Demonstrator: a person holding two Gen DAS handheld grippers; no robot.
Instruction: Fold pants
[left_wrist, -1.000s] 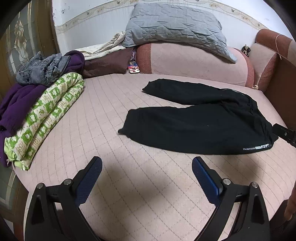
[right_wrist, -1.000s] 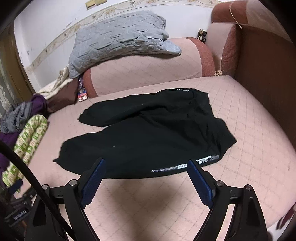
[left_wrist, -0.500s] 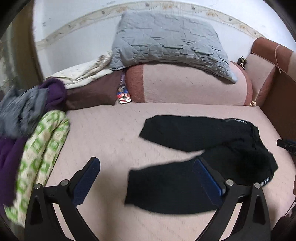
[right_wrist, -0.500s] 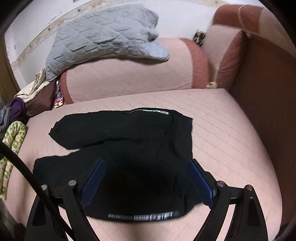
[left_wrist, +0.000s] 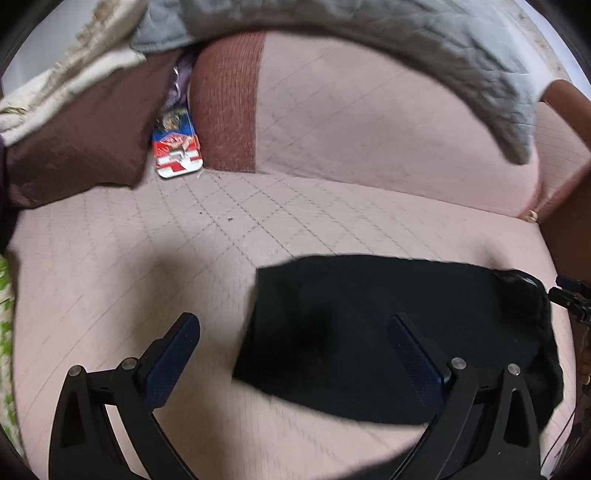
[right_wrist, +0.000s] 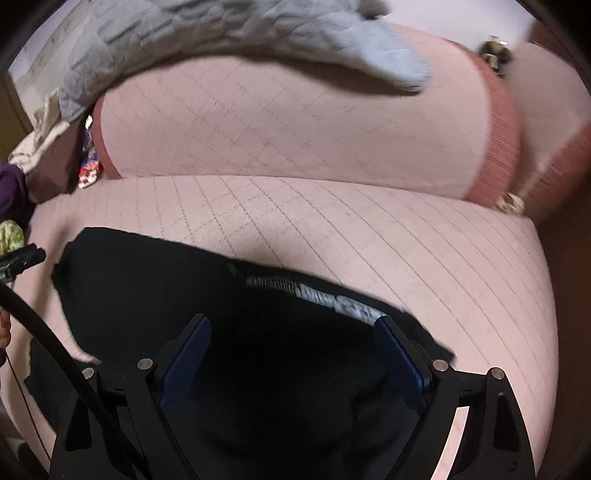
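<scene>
Below, both hand-held grippers hang spread wide over black pants (left_wrist: 388, 332) lying on a pink quilted bed (left_wrist: 129, 258). Left gripper (left_wrist: 295, 350): released, holding nothing, its right finger (left_wrist: 413, 358) above a leg end at 4 o'clock, its left finger over bare bed. Right gripper (right_wrist: 291, 354): released, empty, both fingers over the waist; printed waistband (right_wrist: 332, 299) at 1 o'clock. Contact with the cloth cannot be told.

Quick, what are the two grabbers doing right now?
Left gripper: open, holding nothing, at the black pants leg end.
Right gripper: open, holding nothing, above the pants.
</scene>
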